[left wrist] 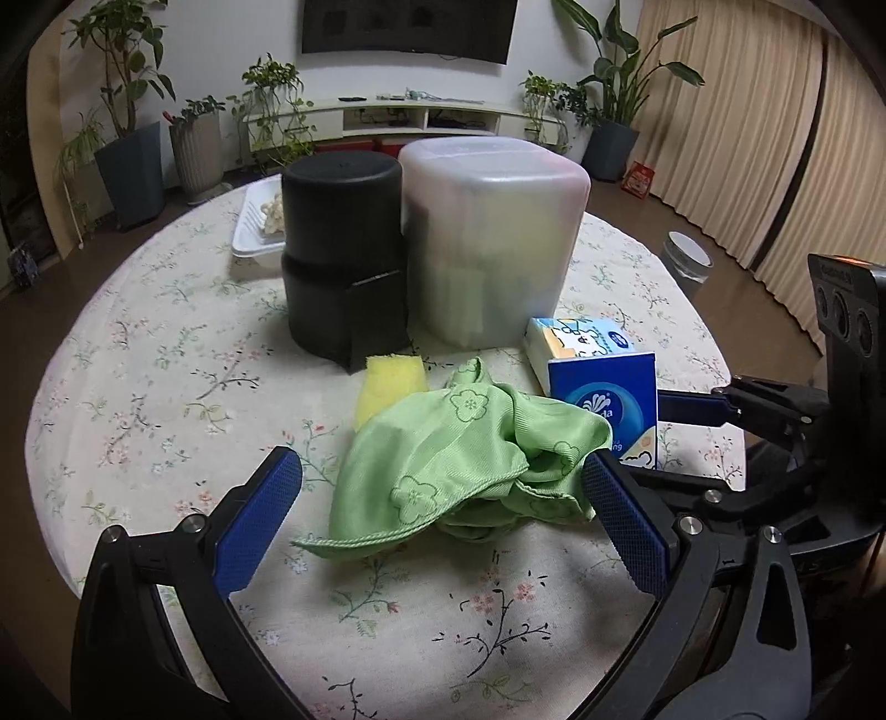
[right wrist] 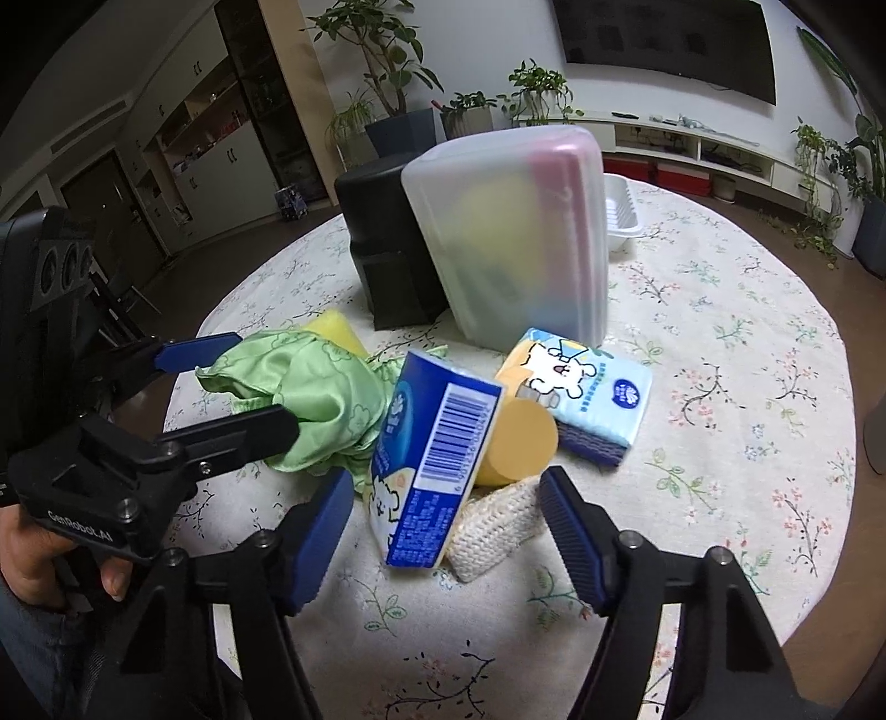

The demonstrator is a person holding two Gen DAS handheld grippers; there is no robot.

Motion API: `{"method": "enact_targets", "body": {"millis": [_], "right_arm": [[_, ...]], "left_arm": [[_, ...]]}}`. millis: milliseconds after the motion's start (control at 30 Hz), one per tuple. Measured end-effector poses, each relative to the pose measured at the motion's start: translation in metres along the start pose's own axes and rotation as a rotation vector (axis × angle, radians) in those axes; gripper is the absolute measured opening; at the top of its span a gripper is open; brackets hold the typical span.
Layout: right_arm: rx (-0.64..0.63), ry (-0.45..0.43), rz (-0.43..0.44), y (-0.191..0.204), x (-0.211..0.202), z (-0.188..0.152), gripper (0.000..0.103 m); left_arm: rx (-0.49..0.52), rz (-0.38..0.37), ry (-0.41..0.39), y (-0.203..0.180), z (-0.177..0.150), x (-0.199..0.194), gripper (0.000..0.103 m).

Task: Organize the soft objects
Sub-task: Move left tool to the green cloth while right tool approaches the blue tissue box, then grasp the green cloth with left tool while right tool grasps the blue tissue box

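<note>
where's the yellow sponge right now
In the left wrist view the yellow sponge lies on the table just in front of the black container, its near end tucked under the green cloth.

We see a round table [left wrist: 166,360] under a floral cloth. At its far side lies a white tray [left wrist: 257,232], just beside a black canister [left wrist: 343,243]. Behind the table, a low white shelf unit [left wrist: 421,116] runs along the wall, with a dark screen [left wrist: 410,25] mounted above it. Potted plants [left wrist: 130,127] stand on the floor to either side of the unit. Beige curtains [left wrist: 775,138] hang at the right, and a grey bin [left wrist: 686,260] stands on the floor near them. In the right wrist view, tall cabinets [right wrist: 210,127] line the left wall.
</note>
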State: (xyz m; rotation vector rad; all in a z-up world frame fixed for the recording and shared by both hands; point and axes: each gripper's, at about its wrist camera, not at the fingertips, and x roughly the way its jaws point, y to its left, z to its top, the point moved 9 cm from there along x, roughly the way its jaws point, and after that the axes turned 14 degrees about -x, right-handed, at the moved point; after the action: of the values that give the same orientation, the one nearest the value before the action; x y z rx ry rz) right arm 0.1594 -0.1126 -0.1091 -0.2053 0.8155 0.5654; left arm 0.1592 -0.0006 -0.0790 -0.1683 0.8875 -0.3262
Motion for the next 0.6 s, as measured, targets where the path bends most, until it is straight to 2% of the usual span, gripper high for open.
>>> {"method": "enact_targets", "body": {"millis": [200,267,333,433,600], "right_arm": [[-0.028,0.000,0.005,0.0039,0.0018,0.0030,0.063],[-0.032,0.002,0.011,0.0054,0.0031,0.0035,0.062],[-0.035,0.002,0.017,0.0065,0.0045,0.0037,0.062],[-0.040,0.001,0.024,0.0079,0.0048,0.0043,0.060],[-0.050,0.004,0.018,0.0077,0.0069,0.0043,0.049]], "left_arm": [[0.021,-0.032,0.003,-0.0082,0.0005,0.0010,0.101],[0.010,-0.043,0.009,-0.0074,0.0008,0.0017,0.086],[-0.003,-0.054,0.024,-0.0068,-0.0002,0.0041,0.078],[0.003,-0.051,0.015,-0.0088,-0.0006,0.0029,0.073],[-0.008,-0.032,-0.002,-0.0062,0.0006,0.0004,0.056]]}}
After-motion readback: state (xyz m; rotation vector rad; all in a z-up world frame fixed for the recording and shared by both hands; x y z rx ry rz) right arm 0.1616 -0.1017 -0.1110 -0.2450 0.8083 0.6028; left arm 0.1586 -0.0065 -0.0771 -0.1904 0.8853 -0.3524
